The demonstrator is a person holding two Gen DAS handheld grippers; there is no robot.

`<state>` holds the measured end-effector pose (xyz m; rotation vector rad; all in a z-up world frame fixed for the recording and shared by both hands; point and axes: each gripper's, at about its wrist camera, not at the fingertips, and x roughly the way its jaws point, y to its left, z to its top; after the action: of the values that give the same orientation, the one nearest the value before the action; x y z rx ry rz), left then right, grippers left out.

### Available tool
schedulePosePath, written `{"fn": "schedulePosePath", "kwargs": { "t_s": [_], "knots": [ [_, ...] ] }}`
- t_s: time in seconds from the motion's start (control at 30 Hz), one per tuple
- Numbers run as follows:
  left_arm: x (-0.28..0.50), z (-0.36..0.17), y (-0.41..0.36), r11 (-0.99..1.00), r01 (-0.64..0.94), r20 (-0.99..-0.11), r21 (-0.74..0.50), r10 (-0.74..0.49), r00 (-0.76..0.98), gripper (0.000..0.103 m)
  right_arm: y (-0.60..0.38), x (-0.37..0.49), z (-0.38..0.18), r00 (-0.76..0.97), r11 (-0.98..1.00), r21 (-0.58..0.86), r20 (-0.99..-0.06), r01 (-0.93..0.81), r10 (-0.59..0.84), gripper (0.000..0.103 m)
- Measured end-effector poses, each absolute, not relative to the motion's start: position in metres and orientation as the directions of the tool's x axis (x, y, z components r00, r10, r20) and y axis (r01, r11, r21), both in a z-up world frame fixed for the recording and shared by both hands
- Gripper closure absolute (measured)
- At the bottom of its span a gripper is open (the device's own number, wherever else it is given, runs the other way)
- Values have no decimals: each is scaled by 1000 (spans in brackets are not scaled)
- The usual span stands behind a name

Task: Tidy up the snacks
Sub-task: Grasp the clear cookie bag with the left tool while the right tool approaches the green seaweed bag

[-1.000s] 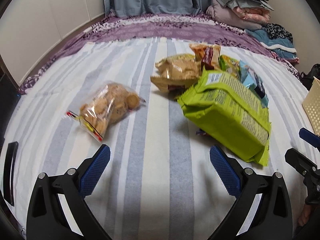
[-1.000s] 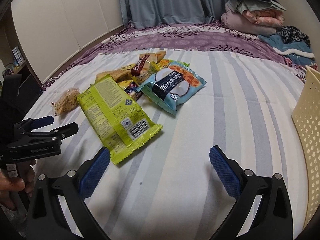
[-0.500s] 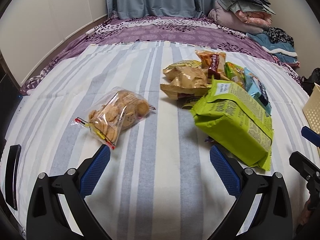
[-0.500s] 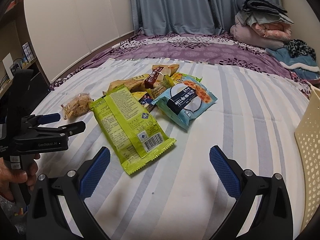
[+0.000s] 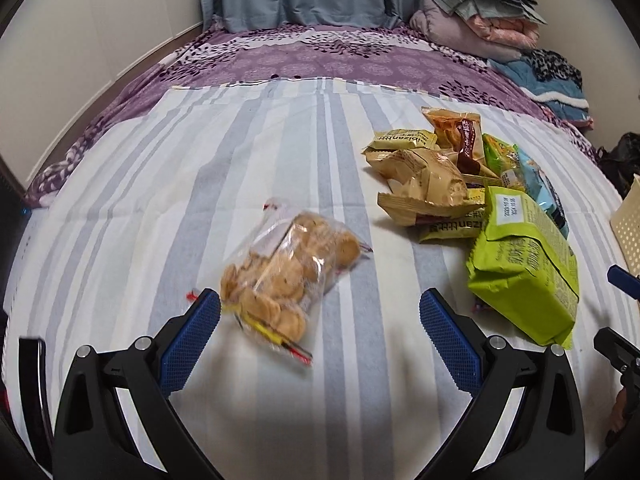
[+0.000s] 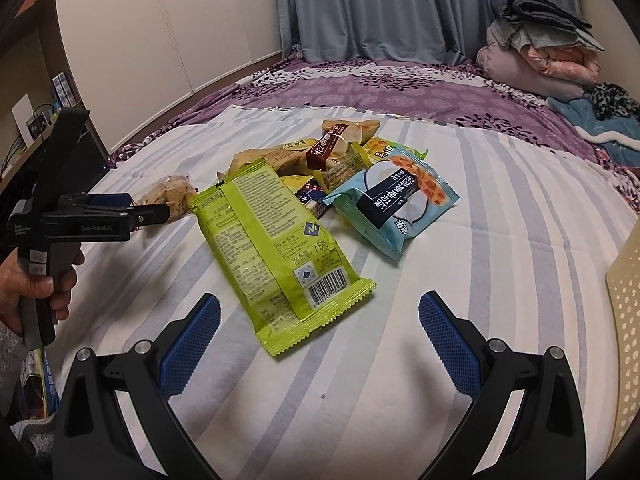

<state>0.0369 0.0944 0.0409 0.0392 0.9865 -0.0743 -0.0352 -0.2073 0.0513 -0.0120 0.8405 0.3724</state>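
A clear bag of round biscuits [image 5: 286, 276] lies on the striped sheet, just ahead of my open left gripper [image 5: 320, 320] and toward its left finger. A large green snack pack [image 5: 524, 264] lies to the right; it also shows in the right wrist view [image 6: 272, 240]. Behind it sits a pile of tan and brown packets [image 5: 428, 184] and a blue packet [image 6: 394, 200]. My right gripper [image 6: 320, 324] is open and empty, with the green pack's near end between its fingers' reach. The left gripper shows from the side in the right wrist view [image 6: 132, 210], next to the biscuit bag [image 6: 172, 196].
A cream perforated basket [image 6: 628, 320] stands at the right edge; it also shows in the left wrist view [image 5: 628, 232]. Folded blankets [image 5: 480, 24] are stacked at the bed's far right. White cupboards [image 6: 160, 40] and a shelf stand at the left.
The left gripper has moved forward and left, so the biscuit bag now lies close before it. The right gripper has come nearer the green pack. Both stay open.
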Motion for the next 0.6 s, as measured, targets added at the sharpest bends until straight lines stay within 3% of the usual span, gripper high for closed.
{"fn": "schedulePosePath", "kwargs": {
  "t_s": [0.47, 0.6],
  "knots": [
    [86, 23, 119, 992, 124, -866, 32, -35, 499, 2, -185, -15, 52, 577, 913, 94, -748, -396, 327, 5],
    [88, 19, 130, 995, 96, -866, -10, -57, 497, 2, -179, -9, 52, 572, 907, 82, -752, -413, 329, 5]
  ]
}}
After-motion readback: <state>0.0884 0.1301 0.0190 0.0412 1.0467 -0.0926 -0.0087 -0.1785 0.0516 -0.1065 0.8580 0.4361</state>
